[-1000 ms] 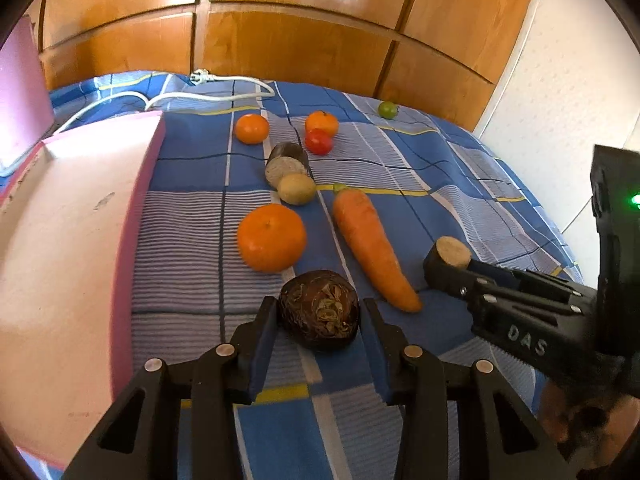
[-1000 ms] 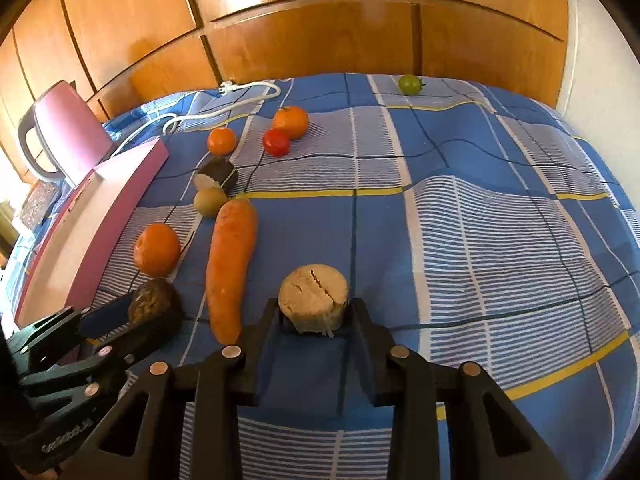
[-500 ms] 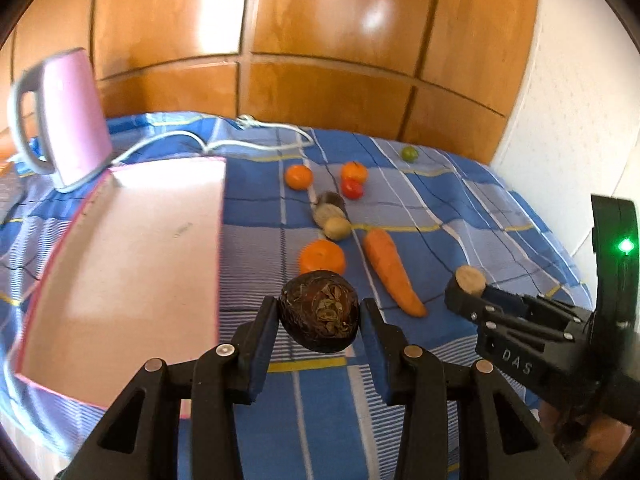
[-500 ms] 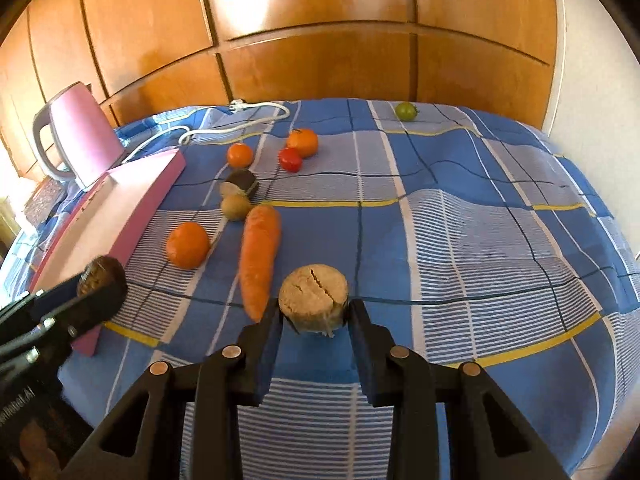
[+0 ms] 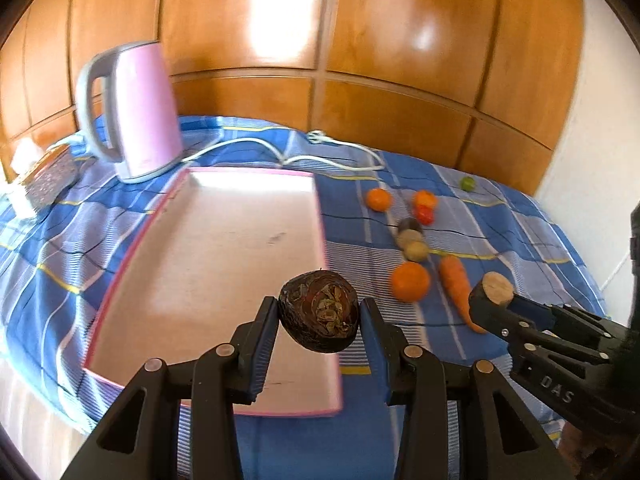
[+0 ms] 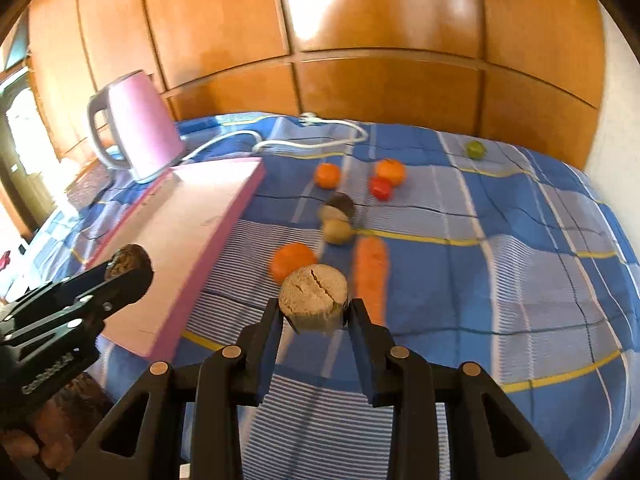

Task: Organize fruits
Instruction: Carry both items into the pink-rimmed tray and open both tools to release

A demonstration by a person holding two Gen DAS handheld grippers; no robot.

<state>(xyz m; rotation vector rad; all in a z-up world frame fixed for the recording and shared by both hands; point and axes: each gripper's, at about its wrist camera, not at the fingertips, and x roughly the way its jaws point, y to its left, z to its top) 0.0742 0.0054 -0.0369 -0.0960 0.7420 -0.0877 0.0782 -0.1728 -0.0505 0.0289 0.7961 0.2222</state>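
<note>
My left gripper (image 5: 319, 322) is shut on a dark brown wrinkled fruit (image 5: 319, 317), held in the air over the near right part of the pink tray (image 5: 208, 264). My right gripper (image 6: 314, 312) is shut on a tan round piece with a cracked top (image 6: 313, 295), lifted above the blue checked cloth (image 6: 500, 248). On the cloth lie a carrot (image 6: 371, 274), a large orange (image 6: 293, 260), two smaller oranges (image 6: 328, 175) (image 6: 391, 171), a red tomato (image 6: 381, 188), a green fruit (image 6: 475, 149) and small brownish fruits (image 6: 337, 231).
A pink kettle (image 5: 134, 110) stands at the tray's far left corner, its white cable (image 5: 332, 152) running across the cloth. Wooden panels (image 5: 360, 40) close the back. A white wall (image 5: 600, 120) is on the right. The right gripper (image 5: 500, 312) shows in the left wrist view.
Both grippers rose and drew back and left with their loads. The dark fruit went from above the cloth beside the carrot to above the tray. The kettle came into view.
</note>
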